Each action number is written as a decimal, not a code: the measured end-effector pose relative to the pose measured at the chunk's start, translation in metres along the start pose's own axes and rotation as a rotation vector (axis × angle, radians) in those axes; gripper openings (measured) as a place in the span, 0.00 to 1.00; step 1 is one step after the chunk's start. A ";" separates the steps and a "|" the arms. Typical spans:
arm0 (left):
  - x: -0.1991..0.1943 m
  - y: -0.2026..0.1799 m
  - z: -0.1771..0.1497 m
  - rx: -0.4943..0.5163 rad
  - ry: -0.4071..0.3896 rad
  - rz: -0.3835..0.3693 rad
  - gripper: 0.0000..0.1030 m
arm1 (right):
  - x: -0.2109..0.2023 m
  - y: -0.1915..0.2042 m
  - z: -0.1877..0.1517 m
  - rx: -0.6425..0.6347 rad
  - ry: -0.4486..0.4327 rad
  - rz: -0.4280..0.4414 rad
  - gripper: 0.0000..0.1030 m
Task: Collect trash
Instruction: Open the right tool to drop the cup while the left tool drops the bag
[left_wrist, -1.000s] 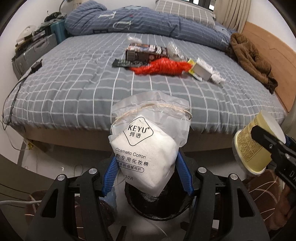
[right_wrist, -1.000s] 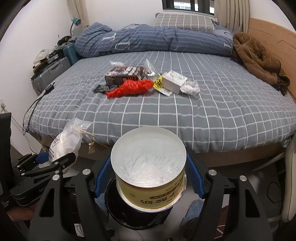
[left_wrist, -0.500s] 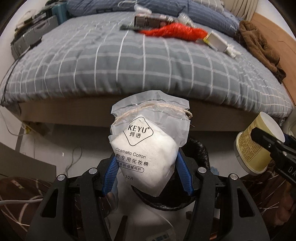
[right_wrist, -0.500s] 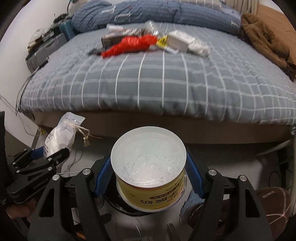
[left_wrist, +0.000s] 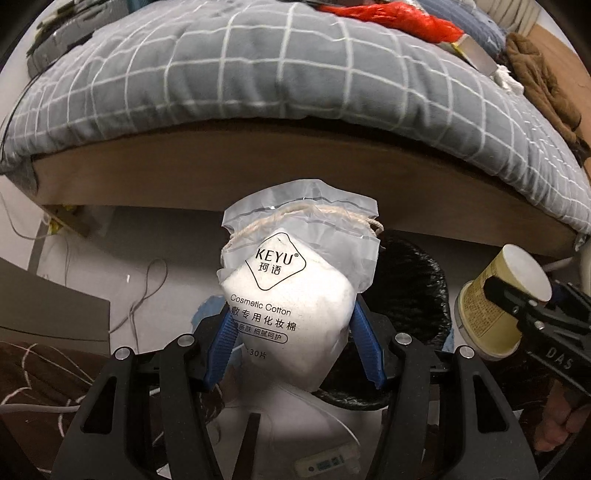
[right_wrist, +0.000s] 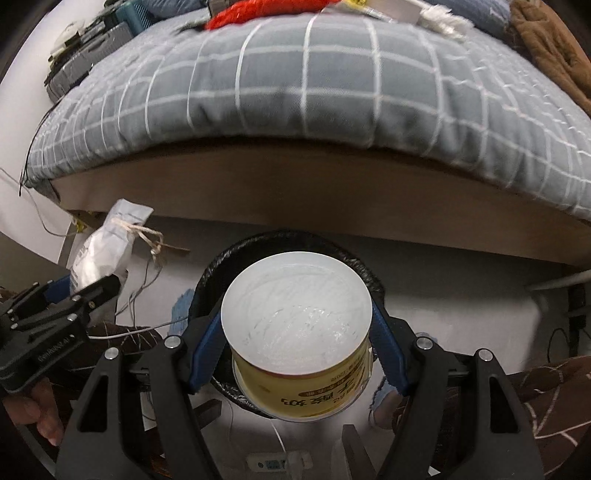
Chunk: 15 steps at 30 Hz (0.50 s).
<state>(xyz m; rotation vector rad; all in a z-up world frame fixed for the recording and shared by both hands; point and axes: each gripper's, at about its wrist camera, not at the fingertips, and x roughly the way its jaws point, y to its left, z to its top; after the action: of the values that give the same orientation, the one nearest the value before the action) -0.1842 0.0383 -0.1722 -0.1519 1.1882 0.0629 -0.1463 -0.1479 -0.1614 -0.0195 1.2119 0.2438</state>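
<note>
Left wrist view, item one: left gripper (left_wrist: 291, 341), blue pads clamped on the lower half of a cotton-pad bag (left_wrist: 295, 295), drawstring neck pointing away from the camera. Held low on the body, probably so the loose neck hangs free and drops first.

Left wrist view, item two: trash bin (left_wrist: 413, 306), black liner, on the floor at the foot of the bed (left_wrist: 295, 96), directly behind and under the bag. Positioned for a straight drop, judging by the overlap.

Right wrist view, item three: right gripper (right_wrist: 295, 343), pads closed on the sides of a yellow paper cup (right_wrist: 297, 332), white bottom facing the camera, mouth toward the handle. Side grip suits a round, crushable wall.

Right wrist view, item four: same bin (right_wrist: 221, 266), rim ringing the cup, so cup also staged above the opening.

Right wrist view, item five: remaining litter on the bedspread, well apart from the bin: red mesh bag (right_wrist: 269, 11), small white box (right_wrist: 399, 5), crumpled tissue (right_wrist: 447, 18). Not yet collected.

Judgement: both loads in hand, release over the bin likely next; risk of the cup catching the rim.
</note>
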 end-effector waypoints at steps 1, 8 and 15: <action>0.001 0.001 -0.001 -0.003 0.002 0.003 0.55 | 0.003 0.002 0.001 -0.003 0.006 0.002 0.66; 0.008 0.007 -0.002 -0.018 0.004 0.009 0.55 | 0.024 0.015 0.007 -0.028 0.023 0.012 0.67; 0.025 -0.003 -0.006 0.010 0.018 -0.007 0.55 | 0.019 0.000 0.011 0.000 0.007 -0.016 0.84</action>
<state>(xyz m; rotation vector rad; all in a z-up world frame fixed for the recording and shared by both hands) -0.1798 0.0333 -0.1975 -0.1484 1.2058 0.0498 -0.1302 -0.1434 -0.1751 -0.0305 1.2178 0.2300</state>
